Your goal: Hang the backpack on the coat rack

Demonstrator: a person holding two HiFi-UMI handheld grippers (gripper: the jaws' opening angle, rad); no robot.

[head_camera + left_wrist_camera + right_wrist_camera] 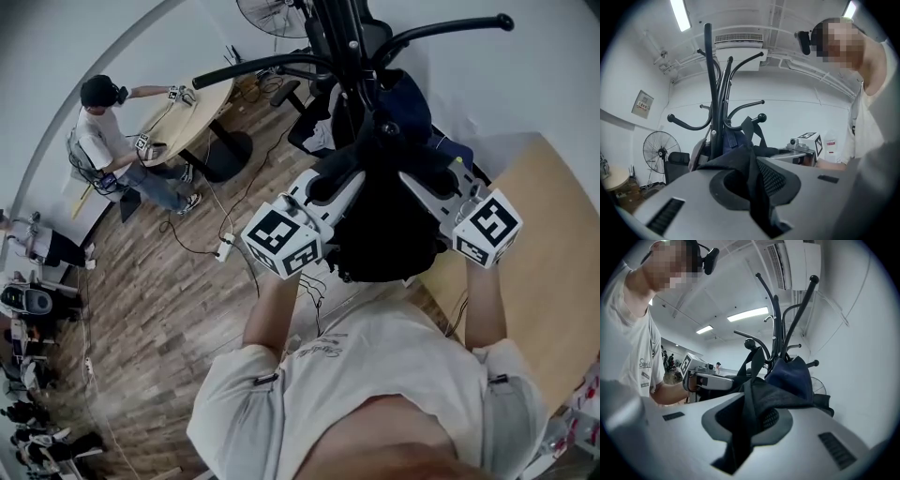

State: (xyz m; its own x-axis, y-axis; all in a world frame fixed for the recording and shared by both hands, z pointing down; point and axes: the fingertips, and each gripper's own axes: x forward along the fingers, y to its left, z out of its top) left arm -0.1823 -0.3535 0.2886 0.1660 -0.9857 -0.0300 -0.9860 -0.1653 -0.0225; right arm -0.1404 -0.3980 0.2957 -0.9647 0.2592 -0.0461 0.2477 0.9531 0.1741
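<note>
- Shirt is closest in head view. Just past it is the black backpack, held up in front of the chest.
- left gripper: jaws clenched on a fold of black backpack fabric, with a mesh panel right beside the pinch.
- right gripper: same story, clamped on black fabric from the other side.
- Backpack is carried between the two, close against the coat rack pole. Its bulk hangs below the jaws, so I read the long axis as roughly vertical.
- Key relation: the strap loop stands up above the jaws, rack-side. The ball-tipped hook sits just beside it, tip pointing back toward the person, between the grippers (can't tell whether the loop is already over the ball or only in front of it).
- A dark blue item already hangs on the rack right behind the loop.
- Neither hand looks clearly nearer the hook. My call is that seating the loop needs both hands lifting together.
</note>
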